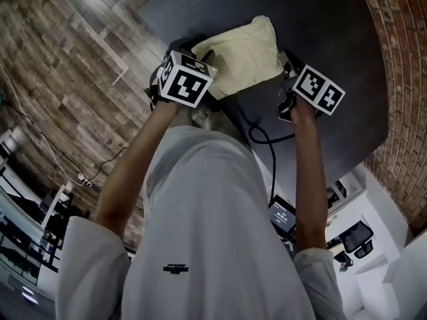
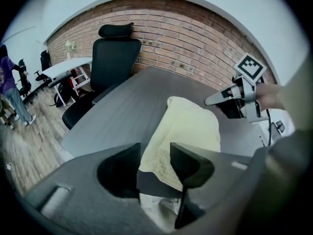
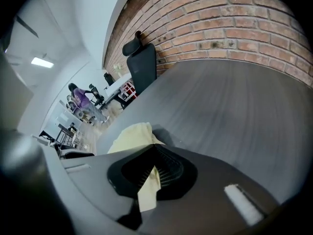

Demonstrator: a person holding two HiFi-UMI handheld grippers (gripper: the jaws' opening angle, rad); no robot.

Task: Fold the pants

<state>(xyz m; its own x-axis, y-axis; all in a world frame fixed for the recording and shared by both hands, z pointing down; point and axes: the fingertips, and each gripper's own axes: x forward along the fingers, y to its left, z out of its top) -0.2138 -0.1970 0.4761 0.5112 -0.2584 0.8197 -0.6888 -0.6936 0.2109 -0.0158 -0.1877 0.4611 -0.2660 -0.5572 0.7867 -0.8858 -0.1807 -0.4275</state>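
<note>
Fingers (image 2: 188, 163) of our left gripper (image 2: 155, 153) stand well apart and press on nothing, with the near edge of the pale yellow pants (image 2: 190, 126) seen through the gap between them. We have the pants lying as a folded bundle on the dark grey table (image 1: 320, 32), close to the edge nearest us and between our two grippers. Our right gripper (image 3: 152, 155) has its jaws closed tight on a strip of the pants' cloth at the bundle's right side.
</note>
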